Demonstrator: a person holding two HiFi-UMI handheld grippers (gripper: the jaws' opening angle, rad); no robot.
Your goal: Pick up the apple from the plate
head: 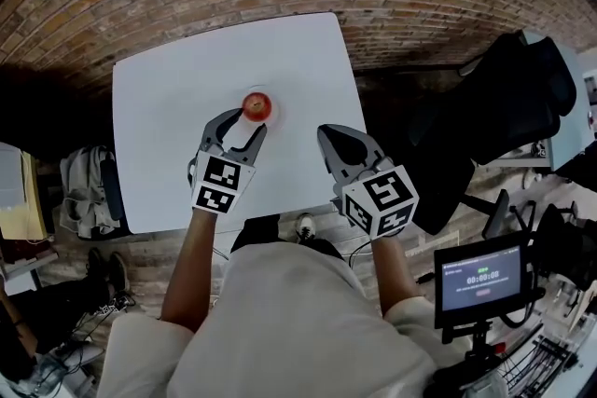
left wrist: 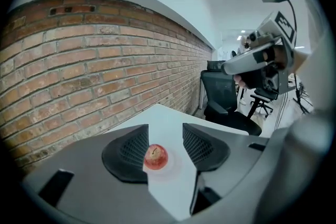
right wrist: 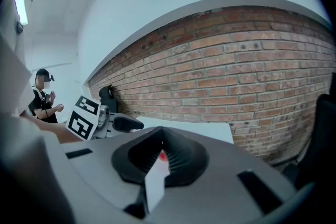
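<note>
While the apple (head: 256,105) sits on its pale plate (left wrist: 176,167) mid-table (head: 177,79), the left gripper (head: 242,127) approaches from the near side, jaws spread and short of contact, evidently lined up to grasp. The right gripper (head: 327,134) idles to the right, jaws pressed together and empty.

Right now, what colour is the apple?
The apple is red; the left gripper view shows it best.

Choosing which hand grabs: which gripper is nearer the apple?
Left. The left gripper, jaws open, is just short of the apple; the right gripper, jaws together, sits farther off to its right.
</note>
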